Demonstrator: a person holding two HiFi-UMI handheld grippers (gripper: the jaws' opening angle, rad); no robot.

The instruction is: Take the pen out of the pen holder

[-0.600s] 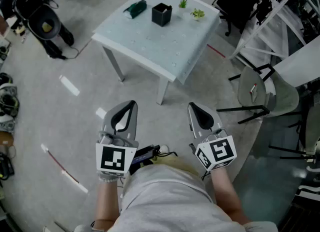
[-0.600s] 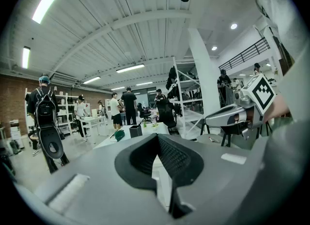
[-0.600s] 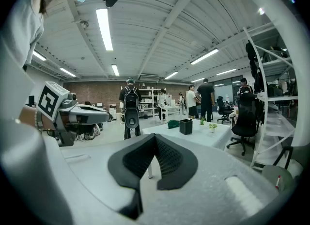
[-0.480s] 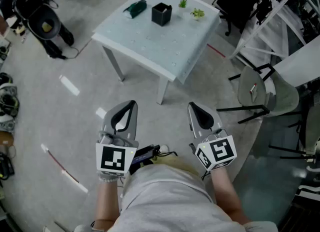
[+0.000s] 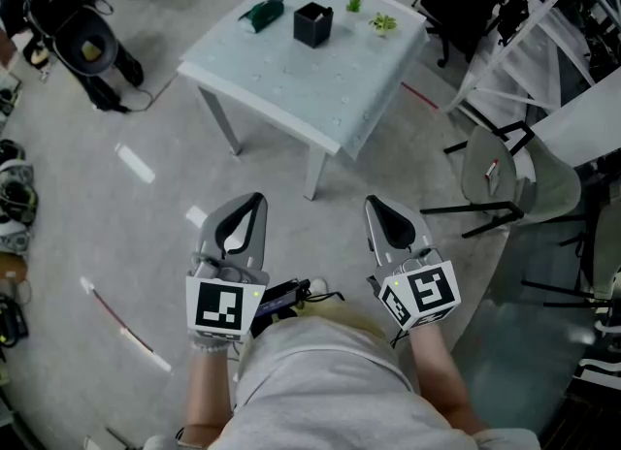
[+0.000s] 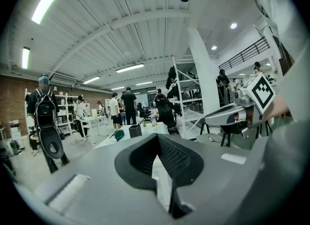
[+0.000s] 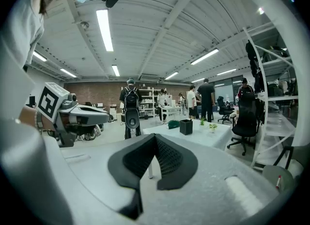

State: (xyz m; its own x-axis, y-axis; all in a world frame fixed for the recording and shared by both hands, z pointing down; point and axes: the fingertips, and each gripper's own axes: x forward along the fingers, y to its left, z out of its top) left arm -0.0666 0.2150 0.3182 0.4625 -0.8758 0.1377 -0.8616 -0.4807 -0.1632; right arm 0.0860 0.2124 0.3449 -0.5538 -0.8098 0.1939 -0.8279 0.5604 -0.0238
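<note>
Head view is showing you standing well back from the white bench (image 5: pixel 291 84). The black pen holder (image 5: pixel 312 24) is sitting near its far edge, between a green pouch (image 5: pixel 262 15) and some small potted plants (image 5: pixel 384 24). The pen itself is too small to make out from here, so you are judging it by its kind. It is probably going to be light, stiff and slim, with a smooth barrel that could slide or swivel between the pads. You are best aiming for the part of the barrel standing above the holder's rim, pinching squarely across it and drawing it straight up. The holder is likely light as well and may tip or ride up with the pen, so you may be wanting the other tool steadying its wall. Right now the left tool (image 5: pixel 250 208) and the right tool (image 5: pixel 376 210) are both hanging low in front of you, well apart from the bench. Each gripper view is showing its pads pressed together with nothing between them, so you are needing to open one before reaching in. Against the frame from half a second ago, the bench and holder are sitting only a shade higher in the picture. Both tools are keeping their places and staying closed, and nothing on the bench is shifting.
</note>
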